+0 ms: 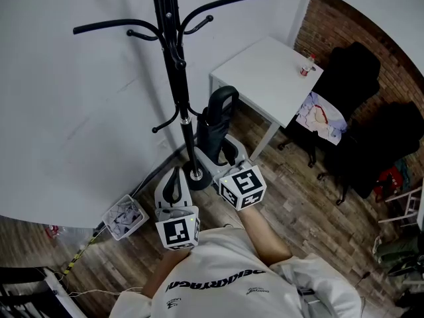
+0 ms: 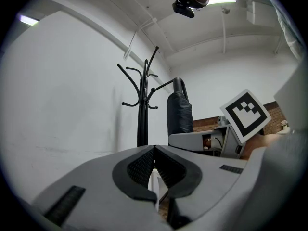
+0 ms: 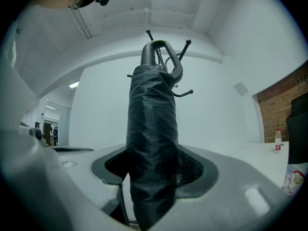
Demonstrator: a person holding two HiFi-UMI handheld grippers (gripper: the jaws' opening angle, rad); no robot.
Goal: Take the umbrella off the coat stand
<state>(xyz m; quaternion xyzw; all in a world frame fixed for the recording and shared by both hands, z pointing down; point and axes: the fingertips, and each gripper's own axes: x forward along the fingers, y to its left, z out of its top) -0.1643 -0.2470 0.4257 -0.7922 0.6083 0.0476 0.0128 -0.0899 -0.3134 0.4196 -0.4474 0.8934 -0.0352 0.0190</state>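
The black coat stand (image 1: 173,52) rises in front of a white wall, its round base (image 1: 197,175) on the wooden floor. A folded black umbrella (image 1: 213,128) with a curved handle (image 1: 223,97) stands upright just right of the pole. My right gripper (image 1: 220,154) is shut on the umbrella's fabric body (image 3: 151,129), which fills the gap between the pads. Its handle (image 3: 166,57) overlaps the hooks behind it; whether they touch is unclear. My left gripper (image 1: 174,181) is left of the base, its jaws (image 2: 154,153) shut on nothing.
A white table (image 1: 262,78) with a small red-capped bottle (image 1: 307,65) stands right of the stand. Black chairs (image 1: 354,85) line a brick wall at far right. A small bin of crumpled paper (image 1: 124,216) sits on the floor at lower left.
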